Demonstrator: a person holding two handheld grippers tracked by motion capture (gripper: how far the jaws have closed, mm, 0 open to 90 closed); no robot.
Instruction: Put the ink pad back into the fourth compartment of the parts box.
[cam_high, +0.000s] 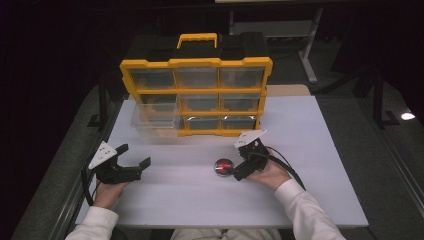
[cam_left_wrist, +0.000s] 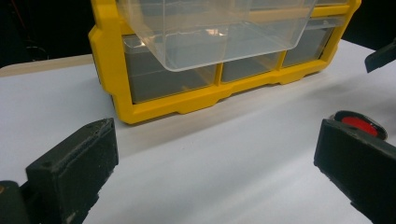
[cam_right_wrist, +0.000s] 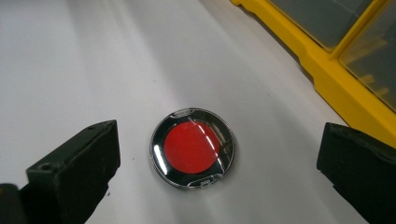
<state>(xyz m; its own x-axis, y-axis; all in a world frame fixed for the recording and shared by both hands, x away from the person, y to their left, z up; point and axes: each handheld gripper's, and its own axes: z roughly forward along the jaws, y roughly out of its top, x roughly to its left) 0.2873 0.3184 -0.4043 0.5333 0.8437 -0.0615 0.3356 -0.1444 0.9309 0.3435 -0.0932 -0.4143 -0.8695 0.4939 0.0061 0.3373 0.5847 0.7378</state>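
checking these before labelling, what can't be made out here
- Organizer drawer contents: high view, too small behind the hazy fronts.
- Pulled-out clear drawer: left gripper view, top edge cuts it off.
- Red disc: left gripper view, partly behind that gripper's own tongs.
- Disc's rim markings: right gripper view, too small.

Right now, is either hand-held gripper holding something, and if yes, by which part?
Nothing is held. The right hand-held gripper is open with the round red compact lying between its jaws, untouched. The left hand-held gripper is open over the white table.
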